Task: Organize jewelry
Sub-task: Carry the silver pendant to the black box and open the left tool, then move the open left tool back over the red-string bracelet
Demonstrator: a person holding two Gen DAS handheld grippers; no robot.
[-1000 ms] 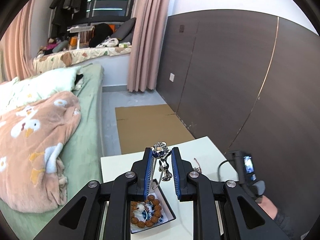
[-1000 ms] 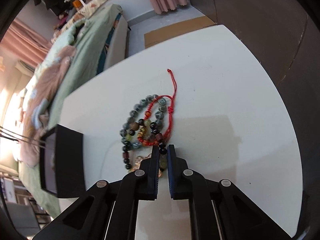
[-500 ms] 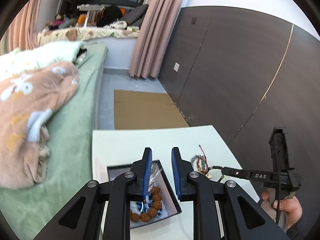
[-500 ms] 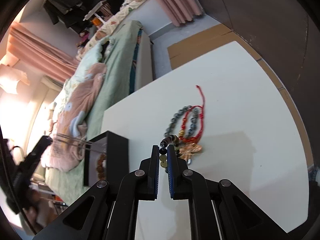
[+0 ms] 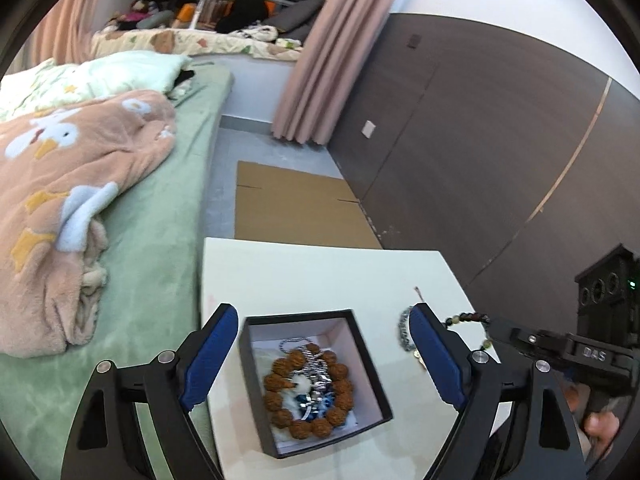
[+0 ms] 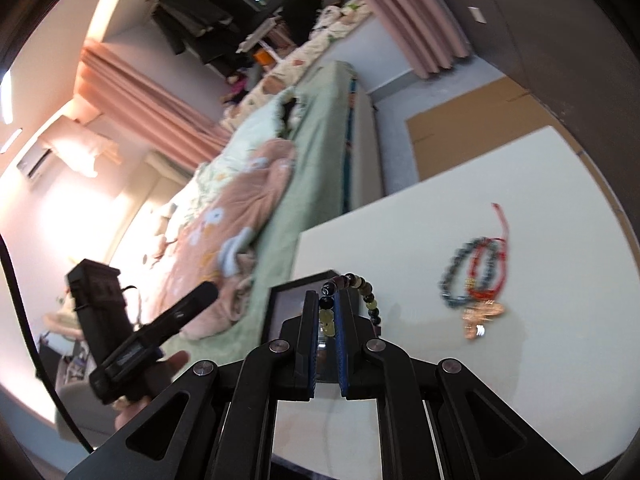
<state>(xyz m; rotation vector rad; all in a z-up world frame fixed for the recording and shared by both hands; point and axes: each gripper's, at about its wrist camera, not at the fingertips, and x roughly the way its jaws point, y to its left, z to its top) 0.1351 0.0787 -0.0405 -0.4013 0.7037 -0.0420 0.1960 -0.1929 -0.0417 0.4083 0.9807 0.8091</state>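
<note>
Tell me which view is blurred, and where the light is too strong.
Right wrist view: motion blur smears the grey and red bracelets on the white table, and bright light washes out the wall at left. Left wrist view: sharper; the brown bead bracelet in the black box is clear.

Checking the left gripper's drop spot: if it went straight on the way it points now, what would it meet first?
Probably the black box with the brown bead bracelet inside; it sits between the left gripper's open fingers, though depth is unclear.

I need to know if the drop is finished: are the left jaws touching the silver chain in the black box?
Apart. In the left wrist view the left gripper has just opened wide, its jaws straddling the black box; the silver chain lies between them on the brown bead bracelet.
</note>
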